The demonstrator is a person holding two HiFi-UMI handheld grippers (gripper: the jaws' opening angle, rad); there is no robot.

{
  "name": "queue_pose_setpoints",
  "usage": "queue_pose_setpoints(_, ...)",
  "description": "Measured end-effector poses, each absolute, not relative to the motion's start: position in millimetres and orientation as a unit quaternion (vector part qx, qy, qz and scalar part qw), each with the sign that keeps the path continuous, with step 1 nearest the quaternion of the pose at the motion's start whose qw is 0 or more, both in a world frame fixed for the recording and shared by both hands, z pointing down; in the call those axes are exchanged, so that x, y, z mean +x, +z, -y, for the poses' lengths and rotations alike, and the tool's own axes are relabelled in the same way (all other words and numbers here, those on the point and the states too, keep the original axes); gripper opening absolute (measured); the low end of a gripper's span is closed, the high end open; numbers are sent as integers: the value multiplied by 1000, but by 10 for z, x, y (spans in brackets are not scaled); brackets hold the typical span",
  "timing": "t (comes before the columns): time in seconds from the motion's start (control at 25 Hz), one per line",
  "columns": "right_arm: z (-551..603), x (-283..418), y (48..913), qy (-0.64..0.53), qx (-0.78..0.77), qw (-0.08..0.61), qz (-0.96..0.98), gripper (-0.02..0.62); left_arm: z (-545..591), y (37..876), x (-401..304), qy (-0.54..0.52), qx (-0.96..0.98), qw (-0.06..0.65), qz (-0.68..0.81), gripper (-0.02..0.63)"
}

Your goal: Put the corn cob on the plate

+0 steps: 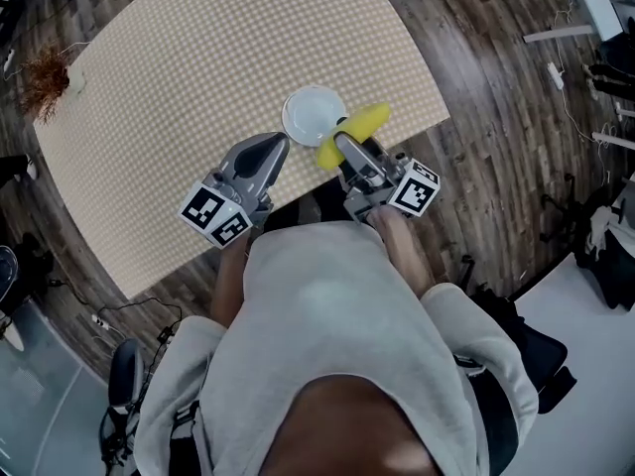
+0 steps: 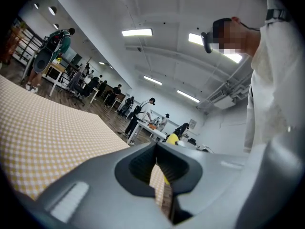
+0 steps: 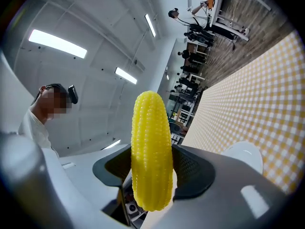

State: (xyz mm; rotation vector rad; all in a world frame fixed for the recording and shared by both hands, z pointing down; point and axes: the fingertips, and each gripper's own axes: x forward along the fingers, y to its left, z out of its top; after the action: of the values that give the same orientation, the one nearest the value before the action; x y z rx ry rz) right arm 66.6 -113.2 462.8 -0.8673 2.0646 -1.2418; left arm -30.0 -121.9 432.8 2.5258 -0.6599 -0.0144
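Note:
A yellow corn cob (image 1: 357, 129) is clamped crosswise in my right gripper (image 1: 344, 147), just right of a small white plate (image 1: 313, 114) on the checked tablecloth. In the right gripper view the corn cob (image 3: 151, 147) stands upright between the dark pads of the right gripper (image 3: 152, 171), and the plate (image 3: 244, 155) shows low beyond the right-hand jaw. My left gripper (image 1: 275, 150) hovers just left of the plate with its jaws together. The left gripper (image 2: 157, 168) holds nothing in its own view.
The beige checked cloth (image 1: 198, 77) covers most of the table, with dark wooden table edge (image 1: 298, 211) near me. A dried brown plant (image 1: 45, 75) sits at the cloth's far left corner. Cables and gear (image 1: 595, 77) lie on the floor at right.

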Motion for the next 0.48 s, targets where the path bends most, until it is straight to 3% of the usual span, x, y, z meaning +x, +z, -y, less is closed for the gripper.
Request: queue_pose_setpoints(0.48, 899, 613, 5231, -516, -334, 265, -743, 256, 1134, 4863, -416, 16, 917, 306, 257, 9)
